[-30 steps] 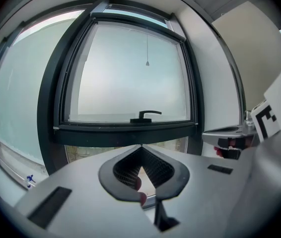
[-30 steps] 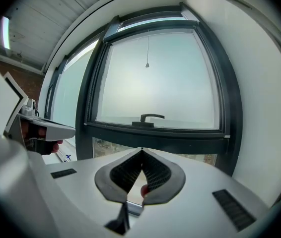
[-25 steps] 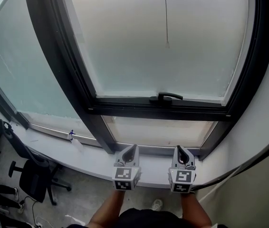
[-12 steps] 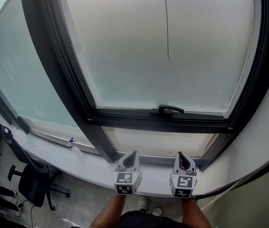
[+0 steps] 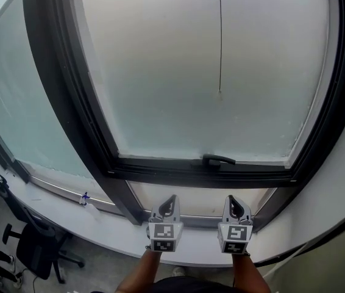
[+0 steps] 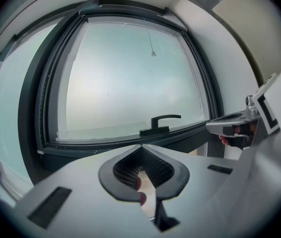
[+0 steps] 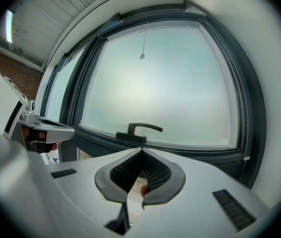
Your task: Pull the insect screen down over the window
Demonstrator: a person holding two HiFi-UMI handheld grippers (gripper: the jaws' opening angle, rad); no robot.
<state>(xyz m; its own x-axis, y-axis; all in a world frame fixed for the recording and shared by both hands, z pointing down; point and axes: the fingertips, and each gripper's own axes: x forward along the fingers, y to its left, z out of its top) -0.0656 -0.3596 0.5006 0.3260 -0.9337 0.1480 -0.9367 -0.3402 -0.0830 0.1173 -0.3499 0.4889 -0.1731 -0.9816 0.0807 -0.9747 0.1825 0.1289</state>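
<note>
Insect screen mesh shows nowhere across the glass, so I take it to sit rolled up high above the window handle (image 5: 217, 160), out of the head view. What does show is its pull cord (image 5: 219, 35), a thin dark line hanging down the pane and ending in a small toggle (image 5: 220, 92) well above the handle. By my reading the insect screen will be light and limp — fine mesh on a sprung roller. It should therefore come down with a steady, straight pull rather than a jerk, which could skew it or snap the cord. The toggle is the place to take hold; the cord itself is thin and likely to slip between the pads.

Far left of the handle stands a side pane (image 5: 14, 102), and lower down an office chair (image 5: 29, 249) on the floor. Below and left of the handle, the left claw (image 5: 170, 201) is held over the sill (image 5: 99, 221), its jaws fully together with nothing between them. The cord hangs almost straight above the handle. Below and slightly right of the handle, the right claw (image 5: 230, 201) is likewise closed tight and empty. Both claws are well below the toggle — either one would need to rise past the handle and open before it could pinch it.
</note>
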